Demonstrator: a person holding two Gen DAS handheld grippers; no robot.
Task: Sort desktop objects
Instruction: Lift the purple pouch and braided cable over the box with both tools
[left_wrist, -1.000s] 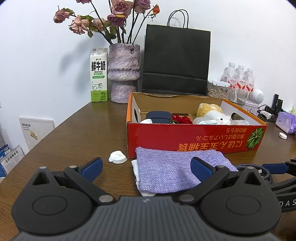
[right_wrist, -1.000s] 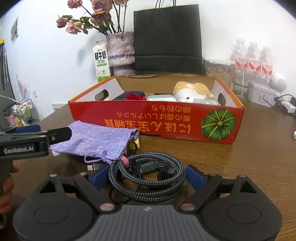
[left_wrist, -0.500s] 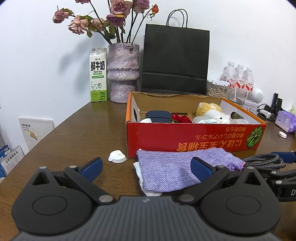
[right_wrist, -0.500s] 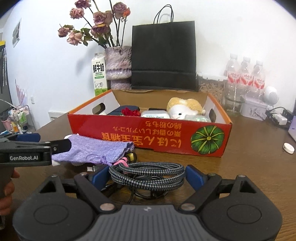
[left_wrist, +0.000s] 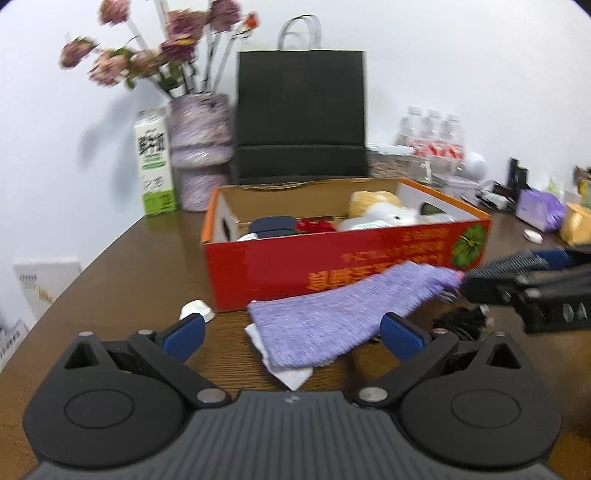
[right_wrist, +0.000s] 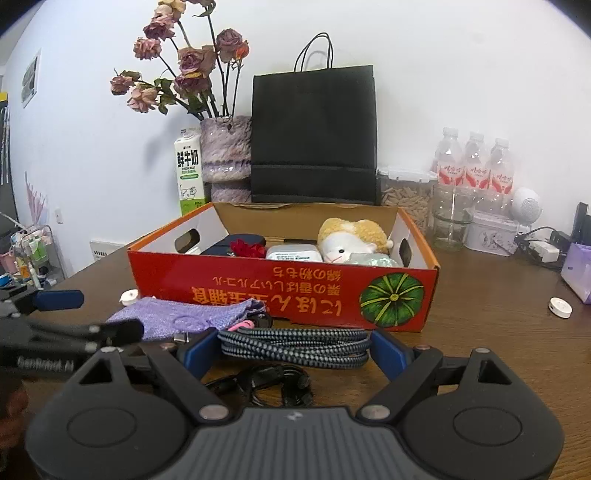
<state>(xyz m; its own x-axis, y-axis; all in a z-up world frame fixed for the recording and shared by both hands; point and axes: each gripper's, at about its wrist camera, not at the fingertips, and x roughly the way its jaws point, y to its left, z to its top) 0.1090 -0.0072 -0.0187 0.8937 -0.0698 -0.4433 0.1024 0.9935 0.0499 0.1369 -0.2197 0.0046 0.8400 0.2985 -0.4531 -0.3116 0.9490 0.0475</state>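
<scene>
My right gripper (right_wrist: 291, 352) is shut on a coiled grey braided cable (right_wrist: 295, 341) and holds it raised in front of the red cardboard box (right_wrist: 280, 295). The cable (left_wrist: 506, 264) also shows at the right of the left wrist view. A purple cloth pouch (left_wrist: 340, 314) lies partly lifted, its right end caught up with the cable. My left gripper (left_wrist: 291, 332) is open and empty, low over the table just before the pouch. The box holds a plush toy (right_wrist: 351, 240), a red flower and other items.
A white cap (left_wrist: 197, 310) and white paper (left_wrist: 284, 369) lie by the pouch. A black cord (right_wrist: 273, 382) stays on the table under the cable. A vase (right_wrist: 225, 155), milk carton (right_wrist: 190, 173), black bag (right_wrist: 314, 136) and bottles (right_wrist: 474, 166) stand behind the box.
My right gripper has lifted the coiled cable off the table, and the pouch's right end rose with it. The left gripper shifted a little to the left and stayed open.
</scene>
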